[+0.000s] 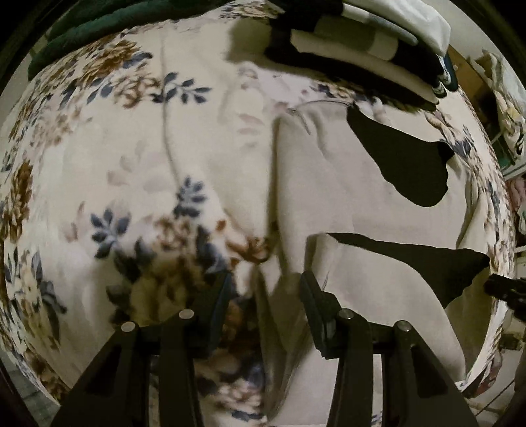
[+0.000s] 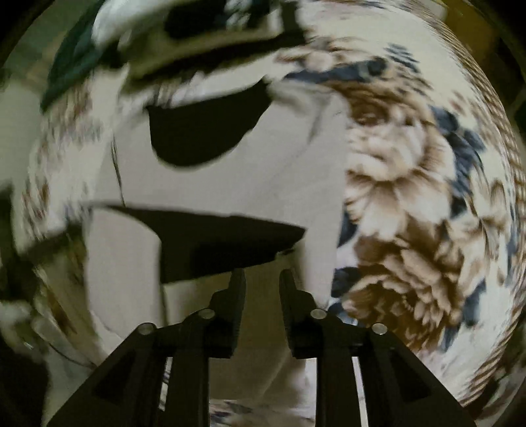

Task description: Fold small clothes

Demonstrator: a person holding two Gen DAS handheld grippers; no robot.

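Your left tool (image 1: 266, 289) hangs wide open over the near edge of the cream-and-black garment (image 1: 361, 203) on the floral blanket (image 1: 115, 164); pinch too deep and you likely drag blanket too. Your right tool (image 2: 262, 279), narrower and empty, hovers just above its black panel (image 2: 223, 243).

Motion blur smears the whole right wrist view: the brown-and-blue floral fleece blanket (image 2: 411, 197) and the stack of folded clothes (image 2: 210, 29), itself cropped at the top edge.
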